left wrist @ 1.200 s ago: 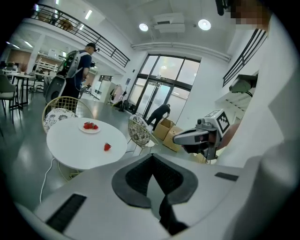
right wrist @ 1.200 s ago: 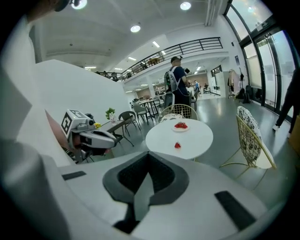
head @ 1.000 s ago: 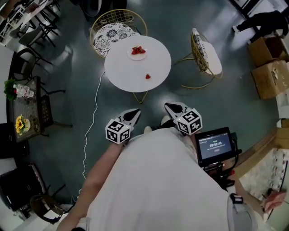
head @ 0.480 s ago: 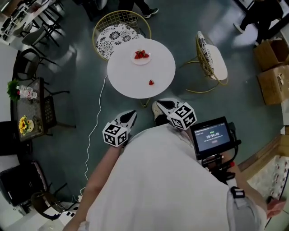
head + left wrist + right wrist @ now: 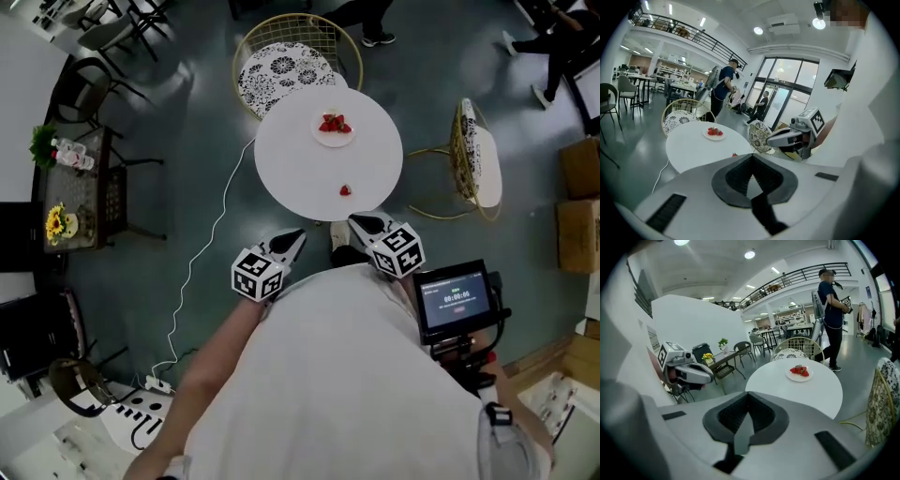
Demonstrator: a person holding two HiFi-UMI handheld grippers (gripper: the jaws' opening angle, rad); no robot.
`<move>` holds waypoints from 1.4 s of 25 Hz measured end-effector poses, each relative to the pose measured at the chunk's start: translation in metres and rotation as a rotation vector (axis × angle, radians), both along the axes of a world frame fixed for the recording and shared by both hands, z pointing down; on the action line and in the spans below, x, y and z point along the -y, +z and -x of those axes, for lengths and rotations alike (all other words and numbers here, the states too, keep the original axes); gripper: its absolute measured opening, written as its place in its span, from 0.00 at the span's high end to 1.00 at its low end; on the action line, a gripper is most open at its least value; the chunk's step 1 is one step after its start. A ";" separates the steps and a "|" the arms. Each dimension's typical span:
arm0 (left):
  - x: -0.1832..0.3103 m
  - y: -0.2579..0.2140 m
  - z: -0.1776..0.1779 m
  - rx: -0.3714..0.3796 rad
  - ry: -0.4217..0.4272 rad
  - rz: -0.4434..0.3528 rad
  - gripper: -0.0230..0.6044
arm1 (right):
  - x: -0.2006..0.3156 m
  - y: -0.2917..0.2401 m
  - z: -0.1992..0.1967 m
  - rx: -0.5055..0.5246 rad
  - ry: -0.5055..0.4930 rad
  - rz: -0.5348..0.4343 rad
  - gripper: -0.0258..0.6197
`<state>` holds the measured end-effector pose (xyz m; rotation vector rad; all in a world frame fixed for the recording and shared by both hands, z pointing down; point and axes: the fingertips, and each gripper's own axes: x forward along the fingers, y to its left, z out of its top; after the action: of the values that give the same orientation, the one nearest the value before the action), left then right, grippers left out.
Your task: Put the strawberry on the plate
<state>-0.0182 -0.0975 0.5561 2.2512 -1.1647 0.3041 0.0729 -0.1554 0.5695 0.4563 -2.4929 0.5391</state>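
The round surface (image 5: pixel 300 173) has a smooth, matt white top. The chair (image 5: pixel 679 105) behind it is thin gold-coloured metal wire, its cushion (image 5: pixel 281 70) patterned cloth. The floor (image 5: pixel 187 187) is smooth with a soft sheen. The left gripper (image 5: pixel 292 239) and right gripper (image 5: pixel 358 222) wear matt white plastic shells. The boxes (image 5: pixel 581 169) look like plain, dull brown cardboard.

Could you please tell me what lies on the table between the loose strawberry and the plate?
Nothing: only bare white tabletop separates the loose strawberry from the plate, as the head view shows.
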 end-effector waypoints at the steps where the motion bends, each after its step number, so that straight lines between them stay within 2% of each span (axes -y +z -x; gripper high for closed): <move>1: 0.003 0.002 0.001 -0.001 -0.005 0.007 0.96 | 0.004 0.004 0.000 -0.013 -0.006 0.006 0.95; 12: 0.035 0.013 0.007 0.002 -0.037 0.066 0.96 | 0.039 0.057 0.001 -0.150 -0.054 0.083 0.95; 21: 0.054 0.018 -0.004 -0.007 -0.037 0.103 0.96 | 0.054 0.094 -0.006 -0.238 -0.094 0.139 0.95; 30: 0.068 0.025 -0.001 -0.020 -0.104 0.113 0.96 | 0.064 0.124 0.009 -0.376 -0.324 0.012 0.95; 35: 0.060 0.027 0.007 -0.033 -0.181 0.120 0.96 | 0.075 0.127 0.018 -0.459 -0.480 -0.125 0.95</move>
<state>-0.0249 -0.1576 0.5829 2.0247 -1.2878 0.2568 0.0553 -0.2303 0.6964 0.0091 -2.0892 0.0722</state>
